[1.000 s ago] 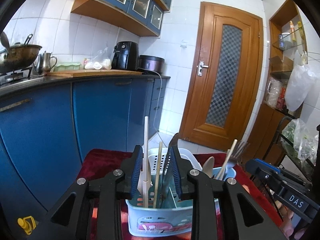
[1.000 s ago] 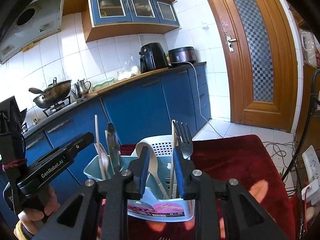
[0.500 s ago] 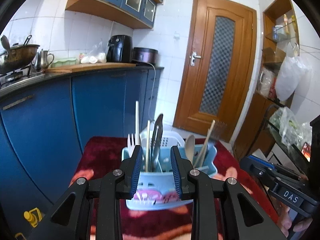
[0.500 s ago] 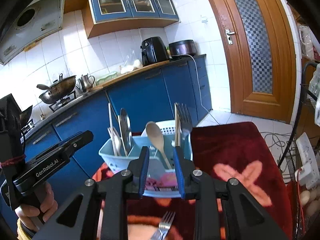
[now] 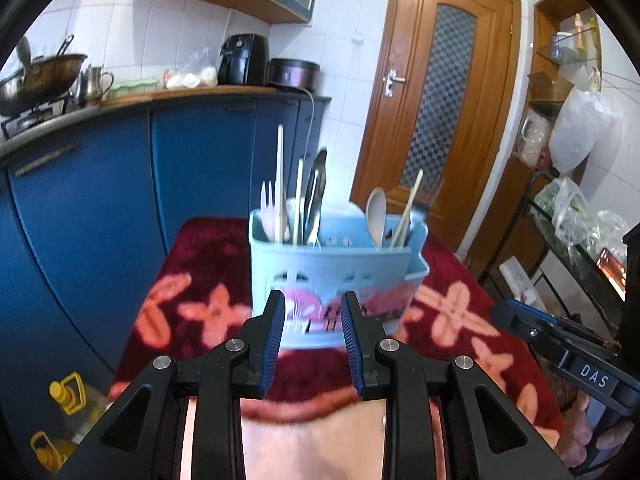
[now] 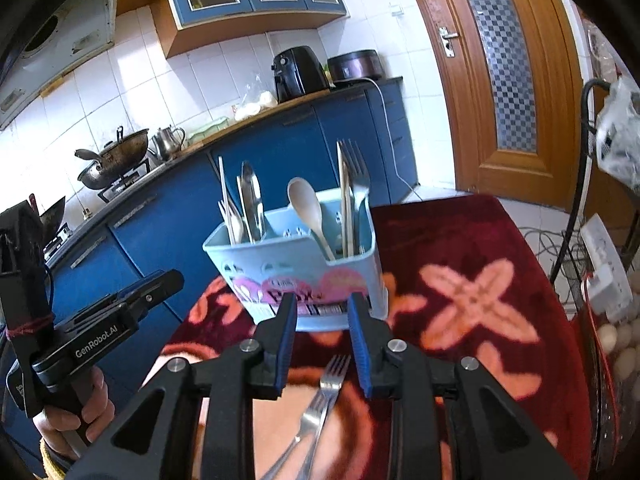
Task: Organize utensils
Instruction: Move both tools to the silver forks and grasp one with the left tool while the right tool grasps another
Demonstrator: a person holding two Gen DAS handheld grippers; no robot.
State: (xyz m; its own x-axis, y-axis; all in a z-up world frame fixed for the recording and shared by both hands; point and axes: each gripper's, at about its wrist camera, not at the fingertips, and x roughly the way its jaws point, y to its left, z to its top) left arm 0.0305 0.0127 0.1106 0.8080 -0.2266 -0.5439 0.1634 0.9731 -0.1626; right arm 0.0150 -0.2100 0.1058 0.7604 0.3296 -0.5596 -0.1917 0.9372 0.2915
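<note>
Blue caddy (image 6: 304, 276) of upright spoons, forks, probably chopsticks; both grippers' fingers narrow, empty.

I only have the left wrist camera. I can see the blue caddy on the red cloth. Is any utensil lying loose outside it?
Observer: Yes. The right wrist view shows a loose fork lying on the red cloth just in front of the caddy.
Operator: Is the right gripper holding it?
Observer: No. The right gripper has its fingers apart with nothing pinched, and the fork lies below them.
Operator: Where do forks already sit?
Observer: A standing fork is in the caddy's right-hand section in that view, next to the wooden spoon.
</note>
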